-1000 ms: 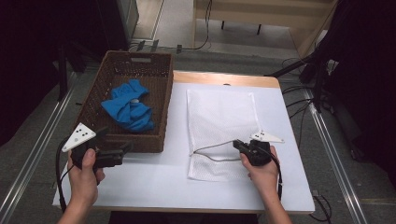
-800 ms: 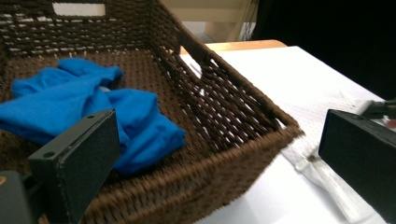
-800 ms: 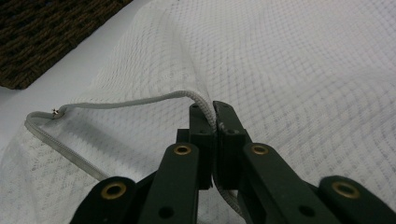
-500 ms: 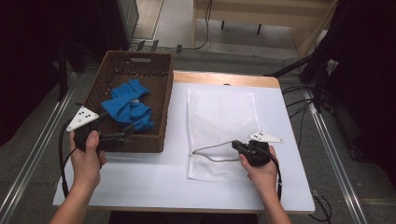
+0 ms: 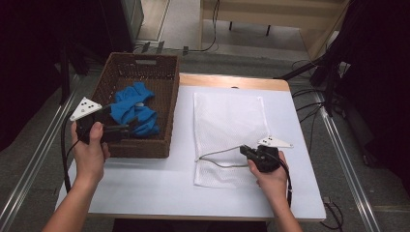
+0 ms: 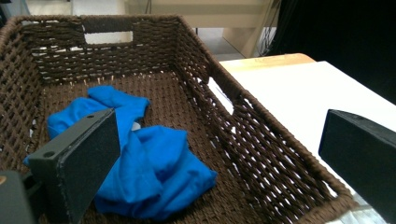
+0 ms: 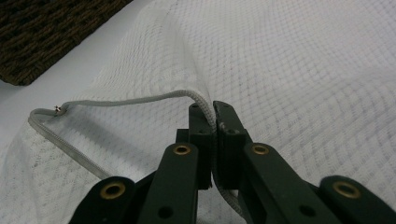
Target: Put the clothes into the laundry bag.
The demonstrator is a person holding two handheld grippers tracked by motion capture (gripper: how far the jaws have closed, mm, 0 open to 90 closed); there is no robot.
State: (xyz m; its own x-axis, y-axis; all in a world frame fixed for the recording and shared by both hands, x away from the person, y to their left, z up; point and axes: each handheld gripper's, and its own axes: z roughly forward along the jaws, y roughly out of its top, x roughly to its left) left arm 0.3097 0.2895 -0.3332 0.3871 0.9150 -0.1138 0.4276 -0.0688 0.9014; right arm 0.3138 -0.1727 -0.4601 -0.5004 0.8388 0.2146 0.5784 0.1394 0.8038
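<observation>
So the setup here: white mesh laundry bag (image 5: 227, 133) lying flat on the white surface (image 5: 159, 188), and a brown wicker basket (image 5: 167, 121) sitting just beside it on the left, with a crumpled blue cloth (image 5: 135, 113) inside.

The right tool (image 7: 214, 122) is pressed together on the zipper edge (image 7: 140, 100) of the bag's opening, pinching that thicker seam and lifting it a bit so the mouth gapes. Good place to grab, honestly. The mesh itself looks thin, floppy and a bit slick, so I'd bet a pinch on the netting alone would just slide or bunch up. The corded edge gives the pads something to bite on.

The left tool (image 5: 123, 128) hangs over the near part of the basket, jaws spread wide, nothing between them. In the left gripper view, one pad (image 6: 88, 158) sits right in front of the cloth, the other is out over the basket's right wall.

About the cloth: soft, light, no stiffness at all, probably weighs next to nothing. It'll drape and trail when it's lifted, so I'd go for a fat fold near the middle of the heap rather than a loose corner, otherwise half of it drags over the basket rim. Not fragile, so a firm squeeze is fine. The tricky bit, I reckon, is stuffing something that limp into a bag mouth that's only held up on one side.
</observation>
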